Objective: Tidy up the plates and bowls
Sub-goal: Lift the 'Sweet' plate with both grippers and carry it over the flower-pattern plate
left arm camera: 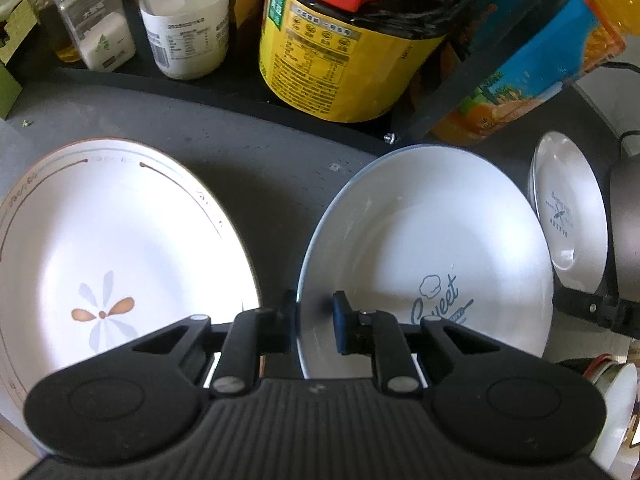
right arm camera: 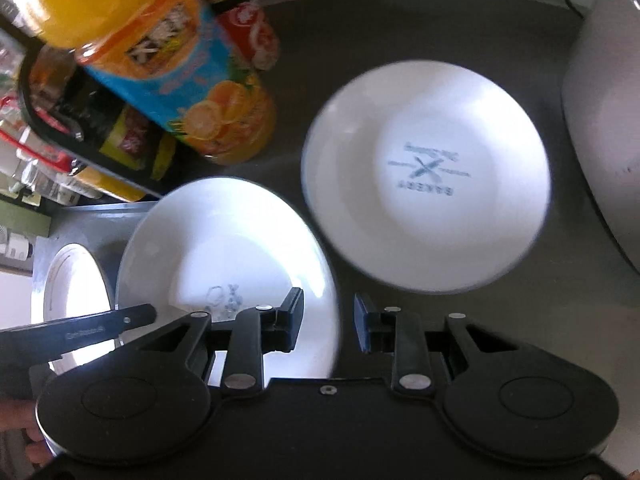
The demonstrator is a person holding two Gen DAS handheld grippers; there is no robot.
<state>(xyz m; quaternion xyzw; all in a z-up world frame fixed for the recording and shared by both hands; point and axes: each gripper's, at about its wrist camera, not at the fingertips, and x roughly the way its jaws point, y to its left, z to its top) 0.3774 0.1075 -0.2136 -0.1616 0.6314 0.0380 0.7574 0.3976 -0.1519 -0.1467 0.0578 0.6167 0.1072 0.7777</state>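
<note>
While straddling the near-left rim of the Sweet plate [left arm camera: 432, 248], with one finger outside and one inside, left gripper [left arm camera: 316, 326] spread, not yet pinching. Flower plate [left arm camera: 104, 248] just left of the Sweet plate, a dark strip of counter [left arm camera: 256, 160] between them; Bakery bowl [left arm camera: 568, 212] just right. Right gripper [right arm camera: 328, 326] also spread, empty, over the Sweet plate's right edge. Probably a rim grasp next; open room toward the viewer, bottles [left arm camera: 340, 52] crowding behind.

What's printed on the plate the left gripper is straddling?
Dark blue "Sweet" script with a chef's hat on the white plate, clearest in the left wrist view.
</note>
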